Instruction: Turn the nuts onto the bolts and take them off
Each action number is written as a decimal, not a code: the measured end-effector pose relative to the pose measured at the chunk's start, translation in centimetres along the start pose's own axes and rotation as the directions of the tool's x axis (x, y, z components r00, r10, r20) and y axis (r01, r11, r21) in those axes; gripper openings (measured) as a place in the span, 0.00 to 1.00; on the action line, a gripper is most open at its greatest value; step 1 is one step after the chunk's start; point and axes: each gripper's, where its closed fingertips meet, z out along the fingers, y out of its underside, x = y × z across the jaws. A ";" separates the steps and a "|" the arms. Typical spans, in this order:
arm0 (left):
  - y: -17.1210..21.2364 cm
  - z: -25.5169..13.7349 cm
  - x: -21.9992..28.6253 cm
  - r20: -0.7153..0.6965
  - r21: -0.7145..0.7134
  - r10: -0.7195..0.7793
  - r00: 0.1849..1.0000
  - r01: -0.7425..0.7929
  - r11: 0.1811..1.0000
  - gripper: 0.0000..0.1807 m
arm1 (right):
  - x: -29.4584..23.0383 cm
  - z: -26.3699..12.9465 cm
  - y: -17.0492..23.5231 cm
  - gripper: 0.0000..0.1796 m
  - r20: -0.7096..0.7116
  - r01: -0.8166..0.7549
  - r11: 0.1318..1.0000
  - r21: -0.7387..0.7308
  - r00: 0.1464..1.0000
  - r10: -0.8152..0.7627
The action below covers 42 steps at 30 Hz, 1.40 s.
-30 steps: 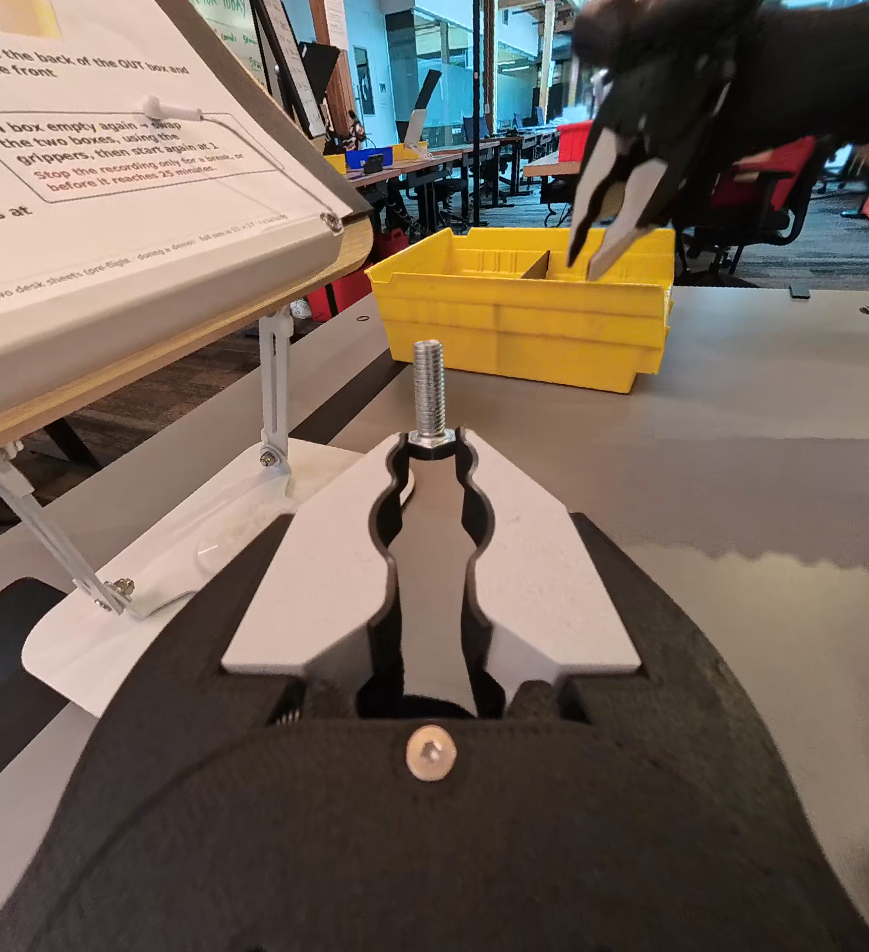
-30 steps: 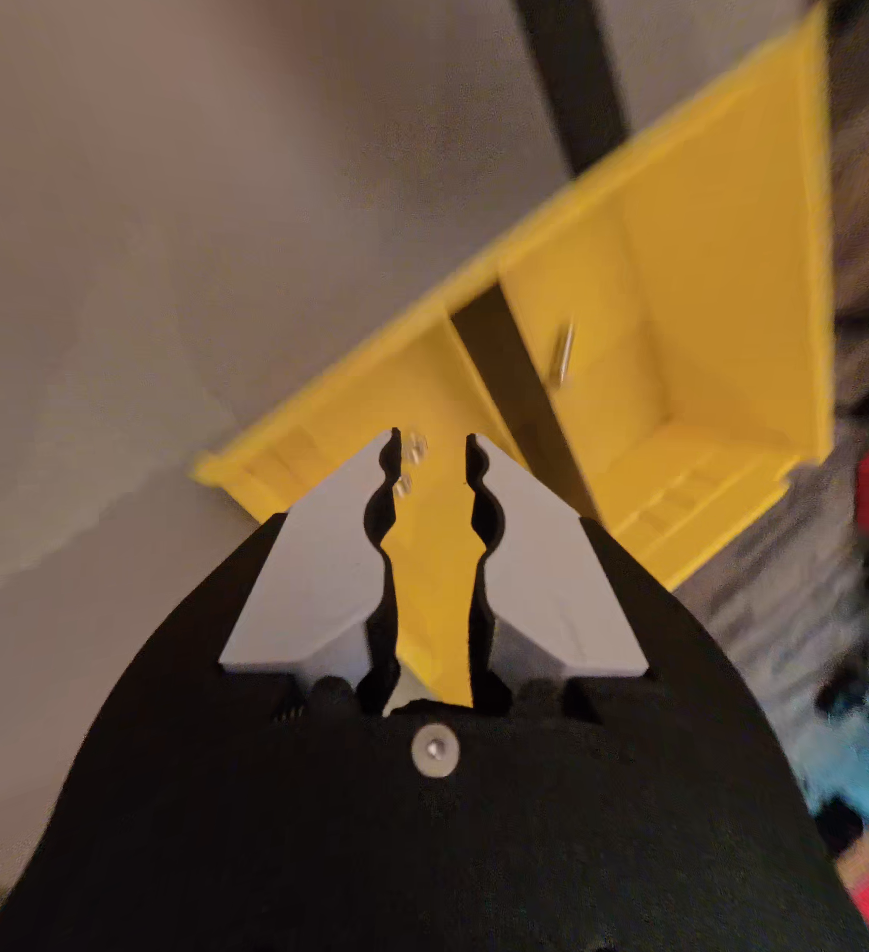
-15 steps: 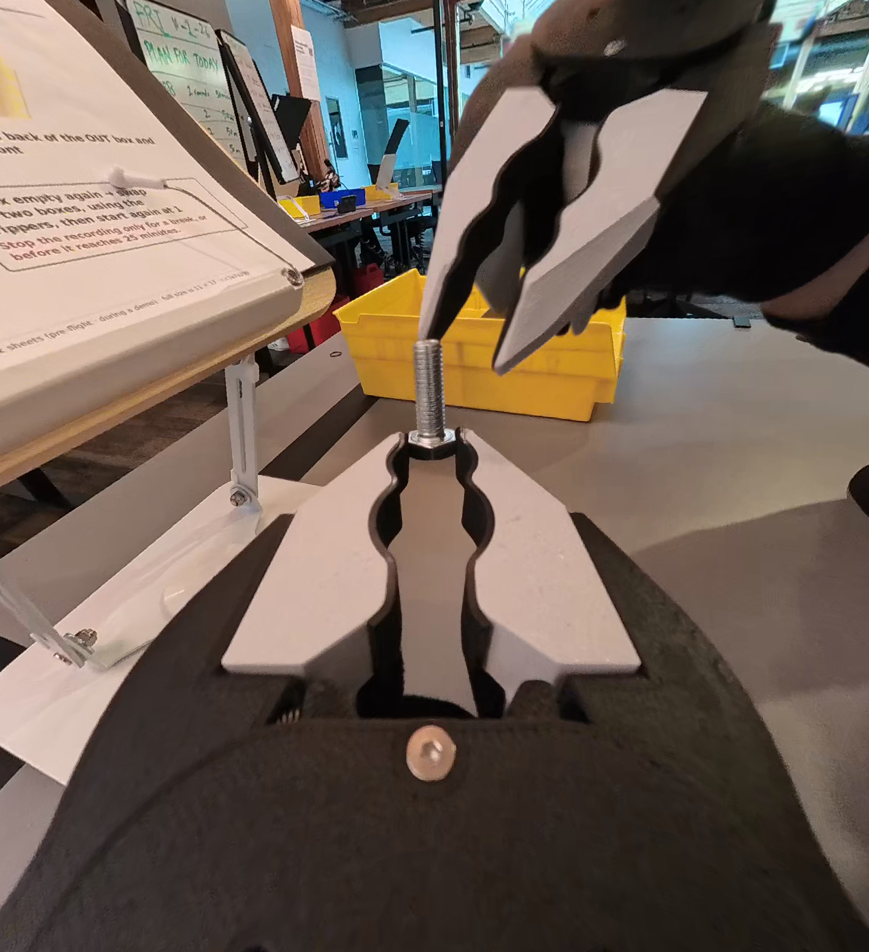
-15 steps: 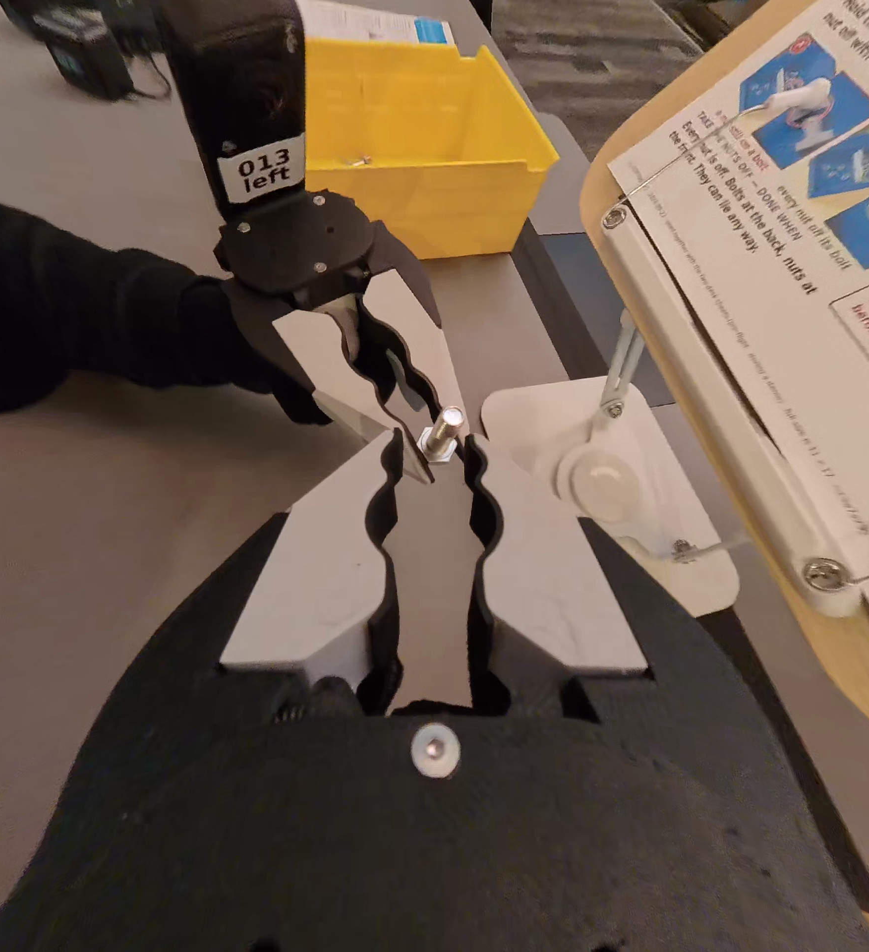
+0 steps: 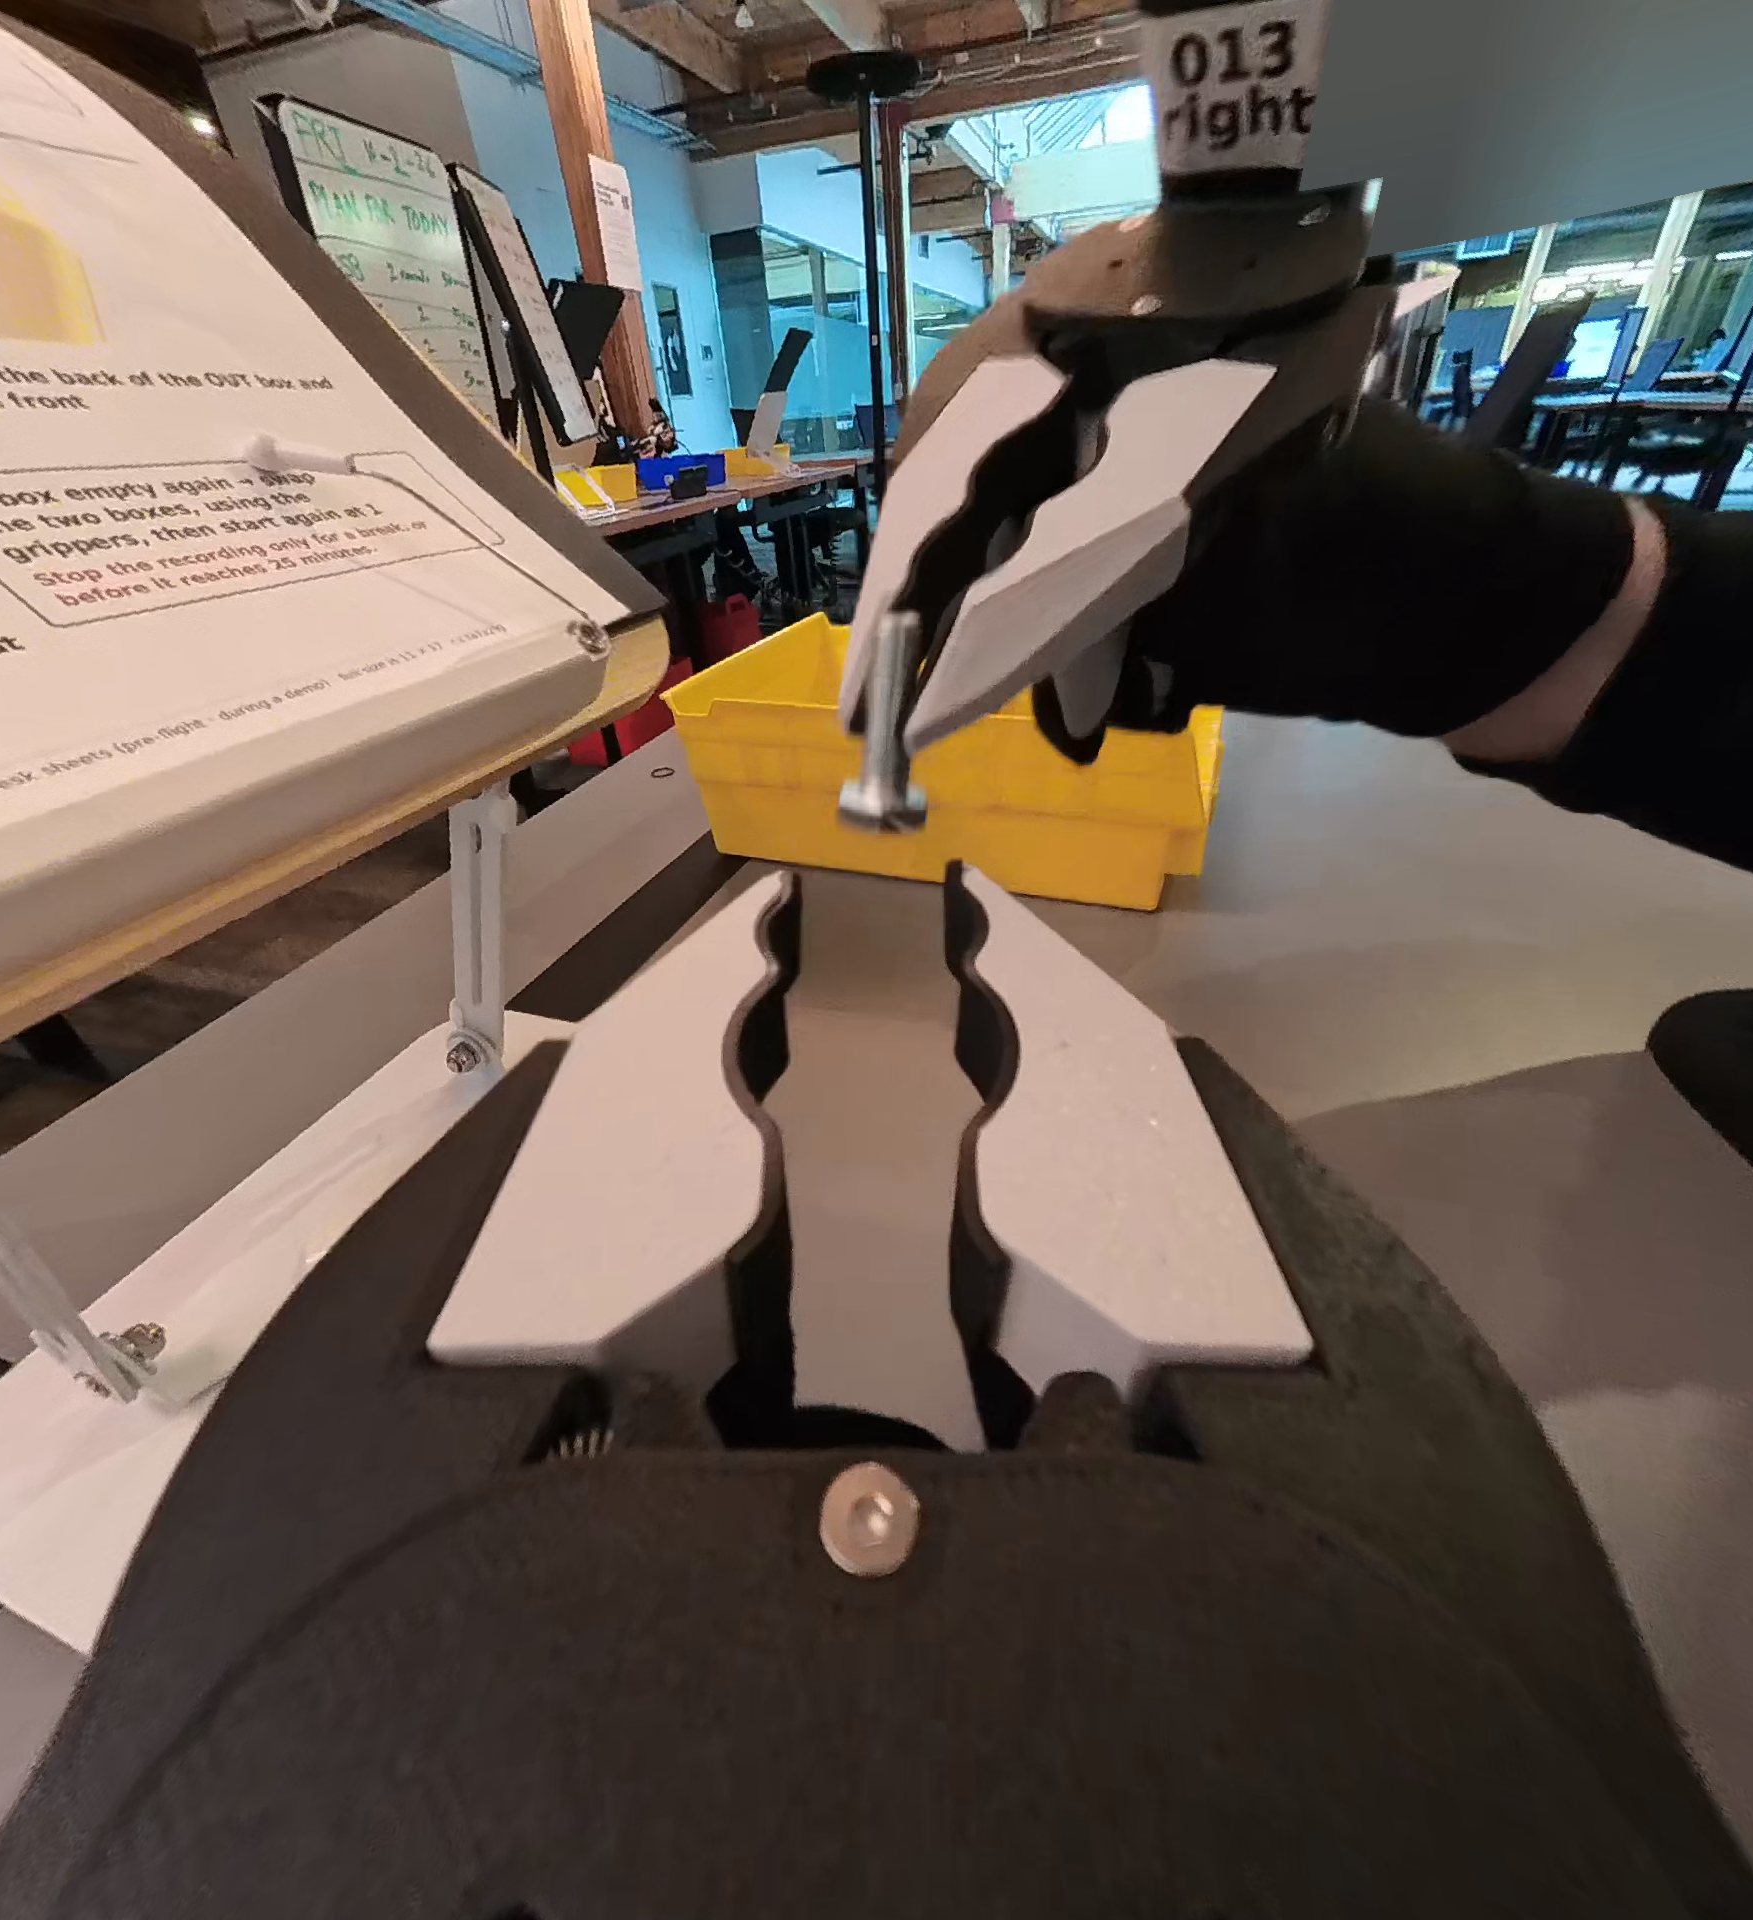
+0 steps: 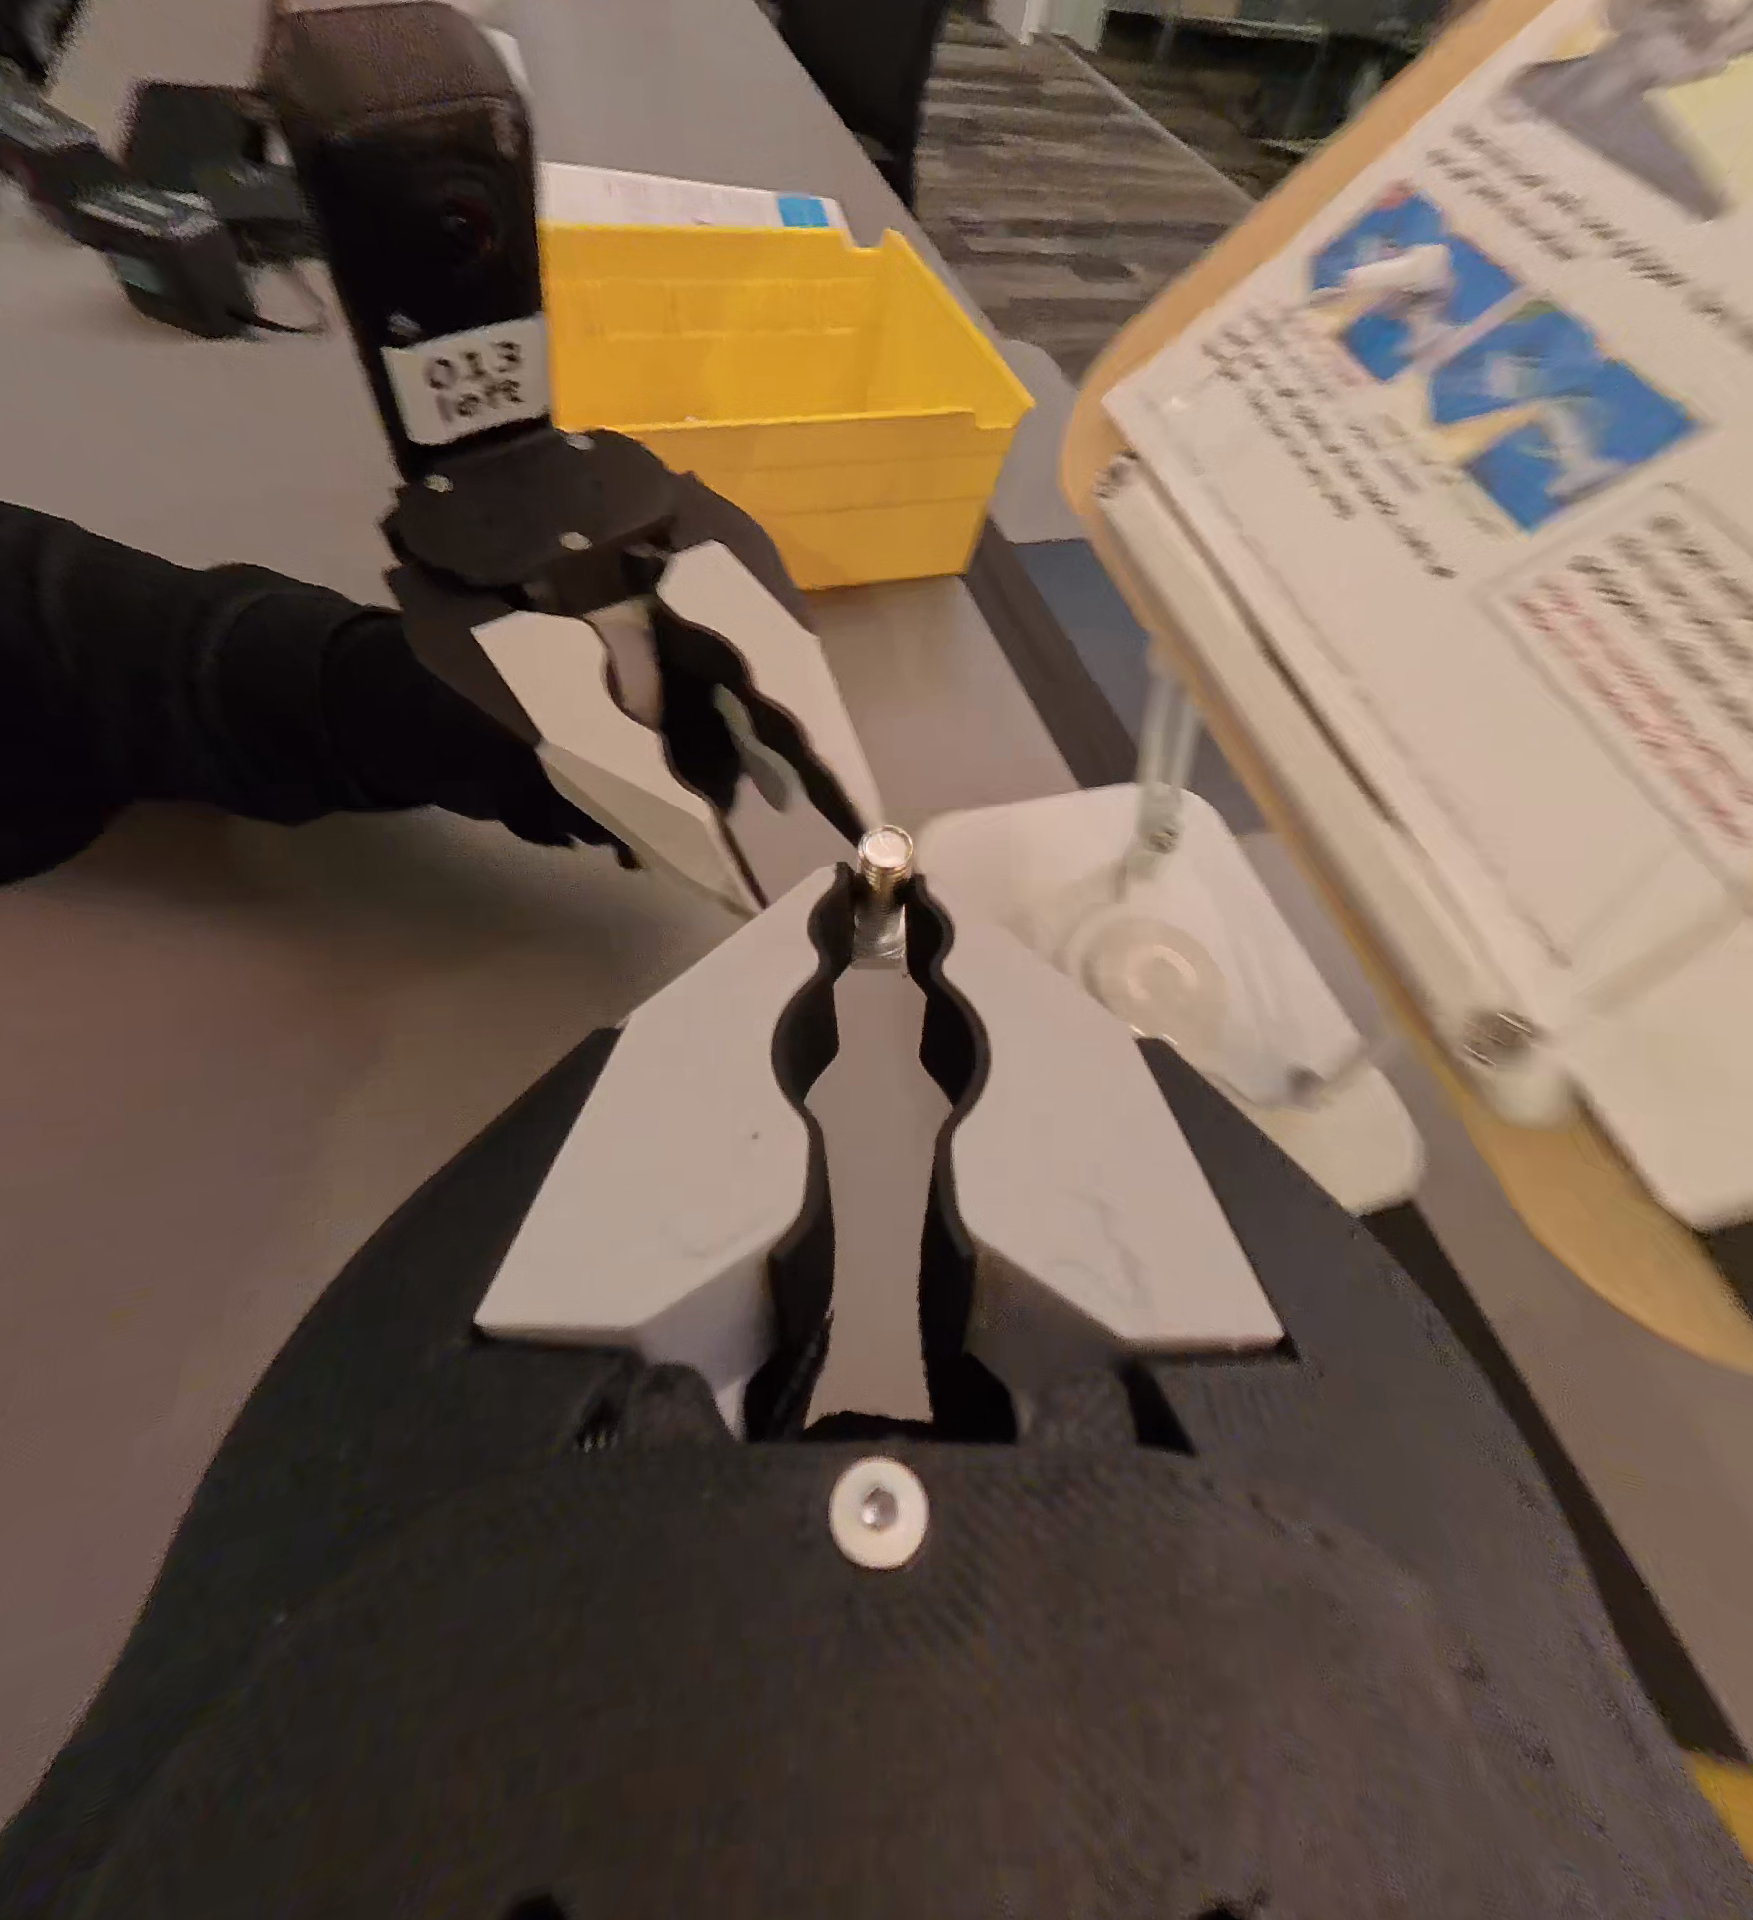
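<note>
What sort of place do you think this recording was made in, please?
Probably an open-plan office or lab workspace: rows of desks stretch back under exposed ceiling beams, a whiteboard stands behind, and an instruction sheet is propped beside a yellow parts bin on the grey table.

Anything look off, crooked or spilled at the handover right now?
Nothing stands out. The right gripper holds the bolt by its threaded shaft, roughly upright with the hex end down, just above the open, empty left gripper. The yellow bin sits flat on the table, with nothing spilled around it.
</note>
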 end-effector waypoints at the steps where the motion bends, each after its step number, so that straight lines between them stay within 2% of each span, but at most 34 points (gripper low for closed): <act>1: 0.1 0.0 -0.2 0.010 -0.007 0.000 1.000 0.000 1.000 0.15 | 1.1 -1.4 0.2 0.04 -0.043 0.004 1.000 -0.012 0.999 -0.004; 5: 0.9 0.0 -1.1 0.054 -0.036 0.001 0.999 0.001 0.999 0.15 | 8.1 -9.3 2.3 0.04 -0.279 -0.065 0.995 -0.079 0.959 0.040; 7: 1.5 0.1 -1.4 0.063 -0.052 -0.005 0.998 0.008 0.999 0.13 | 12.5 -13.7 5.9 0.04 -0.425 -0.137 0.969 -0.205 0.904 0.038; 9: 2.2 0.2 -1.7 0.077 -0.072 -0.006 0.997 0.012 0.997 0.12 | 16.1 -17.6 10.7 0.04 -0.532 -0.253 0.907 -0.338 0.846 0.038; 11: 2.8 0.4 -2.0 0.094 -0.098 0.000 0.996 0.009 0.995 0.12 | 18.5 -20.1 14.8 0.04 -0.583 -0.348 0.847 -0.402 0.811 0.056; 14: 3.6 0.5 -2.2 0.102 -0.121 -0.002 0.995 0.014 0.993 0.12 | 20.1 -20.9 19.7 0.04 -0.592 -0.438 0.767 -0.470 0.800 0.094; 18: 4.0 0.6 -2.4 0.111 -0.136 -0.001 0.994 0.016 0.991 0.12 | 20.8 -20.3 24.9 0.04 -0.564 -0.483 0.624 -0.614 0.822 0.081; 25: 4.5 0.4 -2.7 0.111 -0.150 -0.014 0.994 0.030 0.988 0.11 | 21.2 -19.1 30.0 0.04 -0.531 -0.526 0.408 -0.746 0.840 0.112; 28: 4.6 0.4 -2.8 0.109 -0.151 -0.016 0.994 0.032 0.988 0.11 | 21.3 -18.5 30.9 0.06 -0.524 -0.539 0.377 -0.753 0.838 0.151; 29: 4.6 0.4 -2.7 0.106 -0.153 -0.017 0.994 0.033 0.988 0.11 | 21.5 -18.5 30.7 0.10 -0.537 -0.550 0.384 -0.741 0.830 0.153; 31: 4.7 0.5 -2.7 0.103 -0.155 -0.017 0.995 0.033 0.987 0.11 | 22.1 -18.6 29.3 0.10 -0.566 -0.566 0.434 -0.701 0.812 0.143; 34: 4.7 0.5 -2.7 0.103 -0.156 -0.020 0.994 0.035 0.987 0.11 | 22.1 -18.9 24.8 0.11 -0.599 -0.549 0.546 -0.632 0.794 0.105; 37: 4.9 0.6 -2.8 0.104 -0.159 -0.023 0.994 0.039 0.987 0.11 | 20.7 -18.2 16.8 0.10 -0.614 -0.462 0.734 -0.497 0.785 0.079; 39: 4.9 0.7 -2.6 0.102 -0.163 -0.017 0.995 0.033 0.986 0.11 | 18.7 -17.3 10.5 0.09 -0.606 -0.348 0.857 -0.381 0.794 0.053; 42: 4.9 0.8 -2.5 0.100 -0.167 -0.007 0.995 0.023 0.986 0.11 | 13.8 -15.9 1.8 0.06 -0.546 -0.182 0.974 -0.136 0.834 0.080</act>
